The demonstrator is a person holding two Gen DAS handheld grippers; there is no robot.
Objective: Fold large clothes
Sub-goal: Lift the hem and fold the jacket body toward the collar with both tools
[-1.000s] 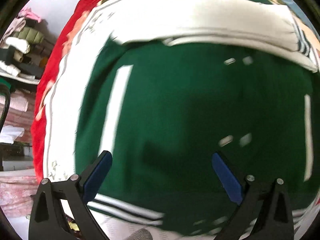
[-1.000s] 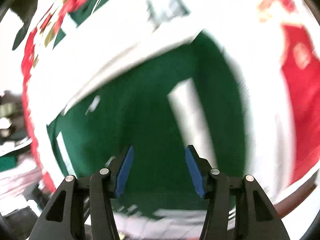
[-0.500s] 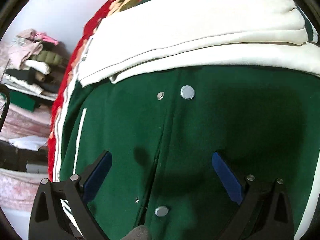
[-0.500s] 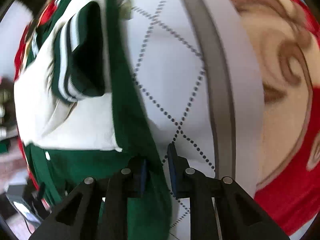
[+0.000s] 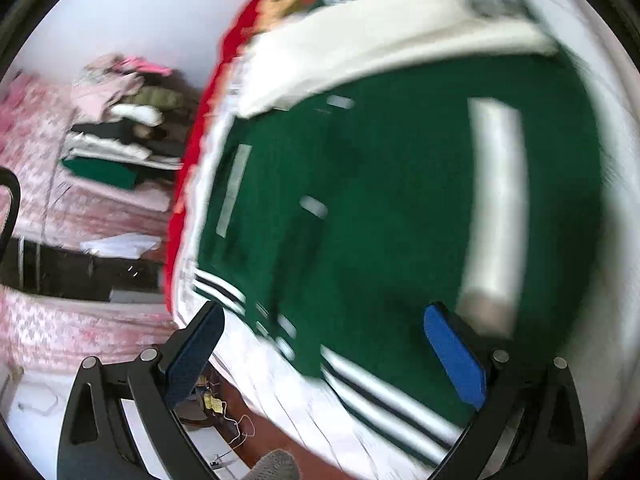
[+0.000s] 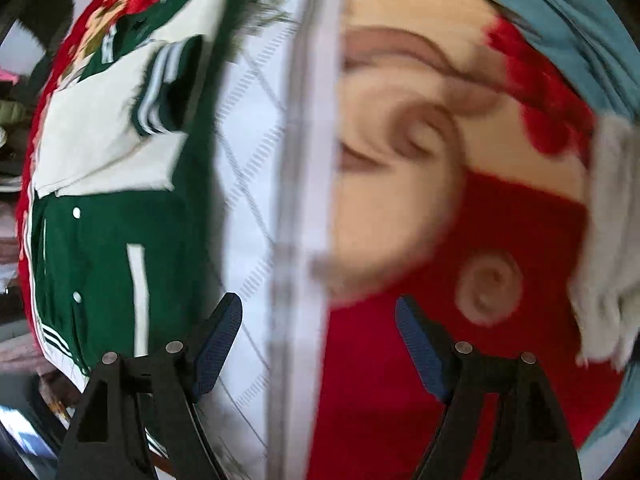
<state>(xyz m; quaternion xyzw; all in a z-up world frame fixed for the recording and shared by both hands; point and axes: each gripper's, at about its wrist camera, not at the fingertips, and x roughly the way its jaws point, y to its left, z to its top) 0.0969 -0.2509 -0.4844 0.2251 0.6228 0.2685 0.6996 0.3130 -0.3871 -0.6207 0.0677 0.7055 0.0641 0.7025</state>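
Note:
A green varsity jacket with cream sleeves and striped hem lies flat on a white quilted sheet. It fills the left wrist view, blurred by motion. My left gripper is open and empty above the jacket's hem. In the right wrist view the jacket lies at the left, sleeves folded across its top. My right gripper is open and empty, above the sheet's edge to the right of the jacket.
A red and cream patterned blanket covers the bed to the right of the sheet. A grey-white cloth lies at the far right. Stacks of folded clothes sit on a shelf beyond the bed's left edge.
My right gripper was shut on the jacket's right edge half a second ago; it has let go, opened wide and moved right. My left gripper stays open and has swung back toward the hem.

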